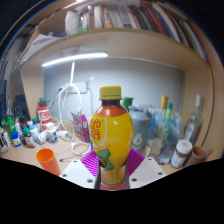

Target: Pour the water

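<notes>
A plastic bottle (112,135) of orange drink with a yellow cap stands upright between my fingers, lifted above the desk. My gripper (113,166) is shut on the bottle's lower part, with a magenta pad (93,165) pressed against each side. An orange cup (47,160) stands on the desk (70,157), to the left of the fingers and a little beyond them.
Many small bottles and jars (30,130) crowd the back of the desk at left. More bottles and a white-capped jar (181,152) stand at right. A shelf of books (120,18) hangs above, with a strip light (75,59) under it.
</notes>
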{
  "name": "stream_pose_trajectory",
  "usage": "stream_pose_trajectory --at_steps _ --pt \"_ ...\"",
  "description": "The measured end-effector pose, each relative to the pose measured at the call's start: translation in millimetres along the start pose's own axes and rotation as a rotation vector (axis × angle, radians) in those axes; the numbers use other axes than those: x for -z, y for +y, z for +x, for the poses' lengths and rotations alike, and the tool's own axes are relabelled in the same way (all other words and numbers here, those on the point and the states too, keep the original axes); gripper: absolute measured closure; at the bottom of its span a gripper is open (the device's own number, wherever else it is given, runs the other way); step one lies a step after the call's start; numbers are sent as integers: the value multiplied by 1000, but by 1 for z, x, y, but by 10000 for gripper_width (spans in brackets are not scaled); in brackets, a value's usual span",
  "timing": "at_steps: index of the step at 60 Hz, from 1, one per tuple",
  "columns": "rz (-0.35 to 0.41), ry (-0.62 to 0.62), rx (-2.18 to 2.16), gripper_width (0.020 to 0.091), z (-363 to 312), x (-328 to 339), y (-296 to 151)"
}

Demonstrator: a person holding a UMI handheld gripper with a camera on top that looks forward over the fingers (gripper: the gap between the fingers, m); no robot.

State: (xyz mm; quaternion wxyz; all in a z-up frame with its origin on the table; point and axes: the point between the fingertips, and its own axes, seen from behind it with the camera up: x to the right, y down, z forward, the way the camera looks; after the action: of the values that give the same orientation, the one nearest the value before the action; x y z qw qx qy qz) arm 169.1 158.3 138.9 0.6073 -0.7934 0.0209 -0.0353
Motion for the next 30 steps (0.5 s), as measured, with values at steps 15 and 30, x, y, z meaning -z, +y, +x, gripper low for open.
stream_pose_trajectory --at_steps 15,30 --pt "28 -27 -31 772 12 -8 56" --pt "49 -124 8 719 -8 -17 72"
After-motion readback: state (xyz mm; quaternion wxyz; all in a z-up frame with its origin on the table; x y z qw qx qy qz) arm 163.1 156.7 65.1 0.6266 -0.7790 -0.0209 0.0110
